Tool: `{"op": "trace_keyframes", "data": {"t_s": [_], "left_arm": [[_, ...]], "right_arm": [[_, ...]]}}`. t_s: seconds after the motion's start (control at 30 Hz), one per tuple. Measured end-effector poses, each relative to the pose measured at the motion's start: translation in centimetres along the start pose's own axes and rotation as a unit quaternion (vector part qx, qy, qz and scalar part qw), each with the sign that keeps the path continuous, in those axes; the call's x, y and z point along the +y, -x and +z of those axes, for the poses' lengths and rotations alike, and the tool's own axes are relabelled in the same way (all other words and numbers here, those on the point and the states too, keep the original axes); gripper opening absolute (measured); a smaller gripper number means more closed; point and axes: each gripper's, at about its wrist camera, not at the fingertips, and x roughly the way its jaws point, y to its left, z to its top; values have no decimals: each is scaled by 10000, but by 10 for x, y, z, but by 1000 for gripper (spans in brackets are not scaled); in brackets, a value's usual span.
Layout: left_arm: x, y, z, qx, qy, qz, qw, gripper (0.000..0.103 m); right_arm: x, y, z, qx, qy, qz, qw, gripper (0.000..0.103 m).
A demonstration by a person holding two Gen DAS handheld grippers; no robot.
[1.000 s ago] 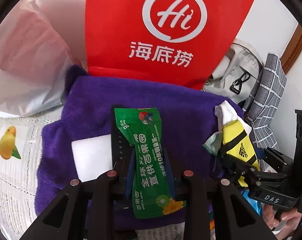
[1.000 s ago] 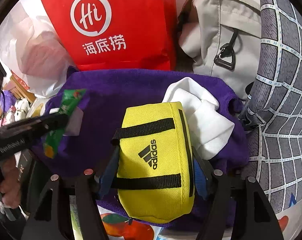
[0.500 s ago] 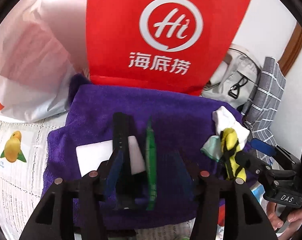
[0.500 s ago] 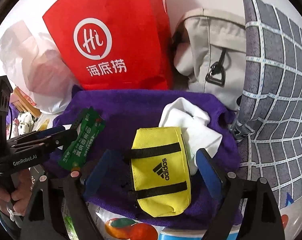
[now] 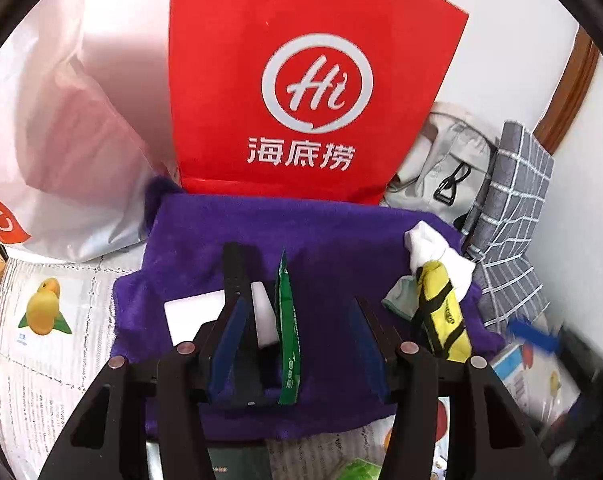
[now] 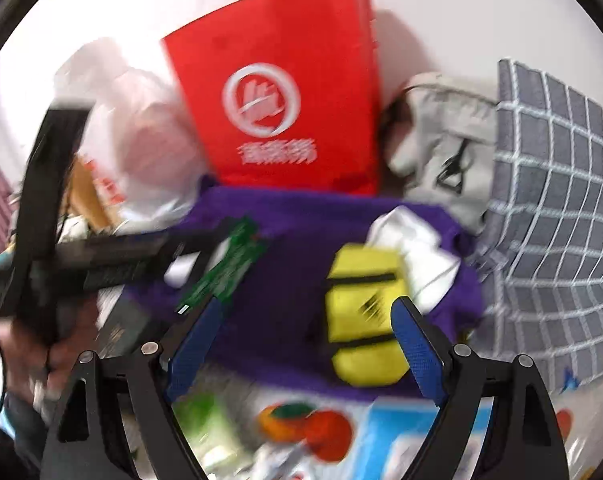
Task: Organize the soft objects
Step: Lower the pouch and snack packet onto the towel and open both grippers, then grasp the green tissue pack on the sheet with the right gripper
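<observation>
Pouch [image 5: 441, 312] on towel [image 5: 333, 248], before bag [image 5: 313, 92]

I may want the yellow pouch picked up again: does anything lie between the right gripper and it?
Nothing visible does. The yellow pouch lies uncovered on the purple towel, just ahead of the open right gripper; the white cloth sits behind it.

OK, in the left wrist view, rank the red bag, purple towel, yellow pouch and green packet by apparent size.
1. red bag
2. purple towel, nearly as large
3. yellow pouch and green packet: alike, unranked; packet is edge-on.
</observation>
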Motion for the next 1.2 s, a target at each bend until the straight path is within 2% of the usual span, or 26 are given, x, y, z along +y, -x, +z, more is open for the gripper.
{"op": "trace_keyframes", "data": {"t_s": [0.13, 0.33, 0.47, 0.53, 0.57, 0.6, 0.63, 0.7, 0.77, 0.9, 1.0, 1.1, 1.2], "left_arm": [[6, 6, 1, 65, 55, -44, 10000, 54], [3, 17, 2, -33, 5, -92, 10000, 54], [4, 24, 4, -116, 25, -165, 9998, 56], [6, 26, 5, -125, 47, -159, 9998, 56], [6, 26, 5, -122, 54, -153, 9998, 56], [7, 28, 5, -135, 71, -143, 9998, 56], [8, 29, 5, -158, 83, -146, 9997, 56], [10, 34, 6, -211, 87, -154, 9996, 56], [12, 37, 6, -262, 116, -139, 9995, 56], [13, 40, 6, -273, 136, -119, 9995, 56], [9, 48, 5, -336, 66, -62, 9994, 56], [-1, 62, 4, -428, -58, -58, 9991, 56], [-13, 79, -2, -566, -203, -6, 9982, 56]], "right_arm": [[38, -3, -37, 291, 578, 87, 9979, 86], [69, -17, -72, 695, 981, 212, 9925, 86], [80, -36, -80, 999, 1277, 68, 9868, 86], [85, -53, -84, 1315, 1495, -112, 9799, 86], [87, -61, -86, 1439, 1569, -214, 9768, 85], [89, -66, -87, 1476, 1634, -284, 9750, 69], [90, -66, -84, 1430, 1618, -105, 9763, 51], [88, -57, -77, 1248, 1442, -21, 9816, 50], [84, -40, -71, 885, 1216, 50, 9886, 50], [72, -10, -67, 642, 740, 279, 9948, 51], [66, 0, -76, 602, 326, 535, 9962, 51], [70, 8, -94, 665, 198, 599, 9958, 51], [74, 15, -107, 768, 264, 453, 9957, 51]]}}
